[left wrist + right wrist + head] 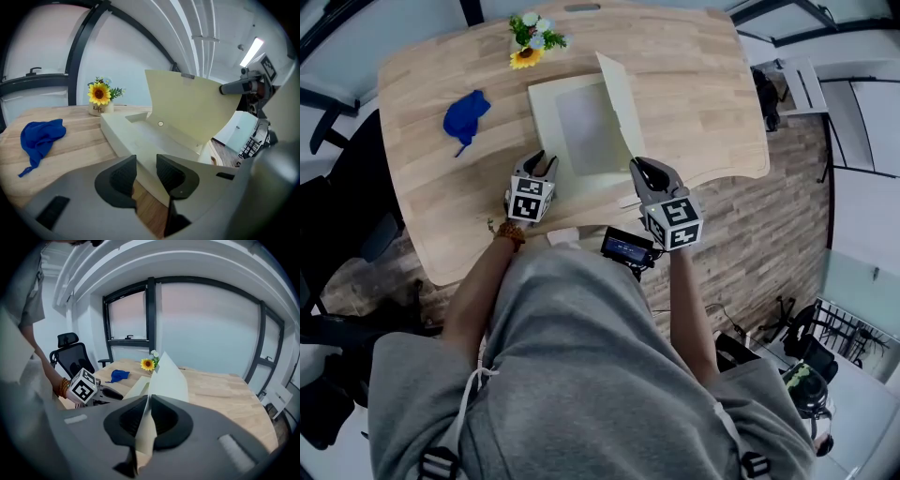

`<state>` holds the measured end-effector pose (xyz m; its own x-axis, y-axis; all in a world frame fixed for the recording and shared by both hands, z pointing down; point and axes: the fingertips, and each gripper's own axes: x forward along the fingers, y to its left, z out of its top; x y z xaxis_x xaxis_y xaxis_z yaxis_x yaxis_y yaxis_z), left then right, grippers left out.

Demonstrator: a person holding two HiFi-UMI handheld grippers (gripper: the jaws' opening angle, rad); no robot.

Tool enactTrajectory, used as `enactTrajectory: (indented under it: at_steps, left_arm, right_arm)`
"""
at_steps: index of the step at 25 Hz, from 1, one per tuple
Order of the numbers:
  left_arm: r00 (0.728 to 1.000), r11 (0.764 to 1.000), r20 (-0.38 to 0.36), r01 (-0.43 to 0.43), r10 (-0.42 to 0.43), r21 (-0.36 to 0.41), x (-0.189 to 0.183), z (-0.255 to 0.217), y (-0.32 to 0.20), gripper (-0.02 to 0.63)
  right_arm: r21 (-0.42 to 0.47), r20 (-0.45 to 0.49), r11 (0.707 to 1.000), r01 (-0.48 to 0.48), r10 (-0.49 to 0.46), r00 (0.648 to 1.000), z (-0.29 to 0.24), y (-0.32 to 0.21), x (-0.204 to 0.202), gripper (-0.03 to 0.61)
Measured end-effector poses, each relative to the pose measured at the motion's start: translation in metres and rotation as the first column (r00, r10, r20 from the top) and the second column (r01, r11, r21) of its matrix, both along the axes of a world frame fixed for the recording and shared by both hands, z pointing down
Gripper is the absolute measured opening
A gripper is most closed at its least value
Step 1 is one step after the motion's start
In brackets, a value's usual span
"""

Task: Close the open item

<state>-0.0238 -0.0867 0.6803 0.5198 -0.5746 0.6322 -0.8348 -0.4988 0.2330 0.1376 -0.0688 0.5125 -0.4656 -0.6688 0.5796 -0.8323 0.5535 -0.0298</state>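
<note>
Box: a shallow, rectangular cream cardboard box lies open at the centre of the bench, its inside a smooth pale-grey floor.
Lid: 1 thin, matte cream lid stands nearly upright along the box's 3 o'clock side, with a small round disc on its inner face.
Right tool: the right tool is clamped on the lid's near edge, the sheet pinched between its 2 dark ribbed pads.
Left tool: the left tool sits at the box's 7 o'clock corner, jaws apart and gripping nothing, the box's near wall just ahead of them.
Bench: light wood planks with visible grain and rounded corners.
Cloth: a crumpled blue cloth lies at 10 o'clock from the box.
Pot: a small white pot holding a sunflower stands at 12 o'clock.
</note>
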Motion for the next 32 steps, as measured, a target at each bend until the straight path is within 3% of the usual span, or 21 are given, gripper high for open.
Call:
enactTrajectory:
  at_steps: [7, 22, 32]
  left_arm:
    - [1.000, 1.000, -0.010, -0.007, 0.007, -0.012, 0.000, 0.000, 0.000, 0.127]
    - [0.999, 1.000, -0.026, -0.028, 0.027, -0.013, 0.001, -0.001, 0.000, 0.130]
    - [0.998, 0.999, -0.045, -0.041, 0.040, -0.024, 0.000, 0.000, -0.001, 0.132]
  right_arm:
    - [-0.013, -0.115, 0.995, 0.098, -0.099, 0.988, 0.008, 0.004, -0.022, 0.028]
    - [-0.133, -0.179, 0.973, 0.188, -0.210, 0.961, 0.043, 0.019, -0.068, 0.032]
    - [-0.250, -0.217, 0.935, 0.253, -0.308, 0.926, 0.070, 0.028, -0.092, 0.037]
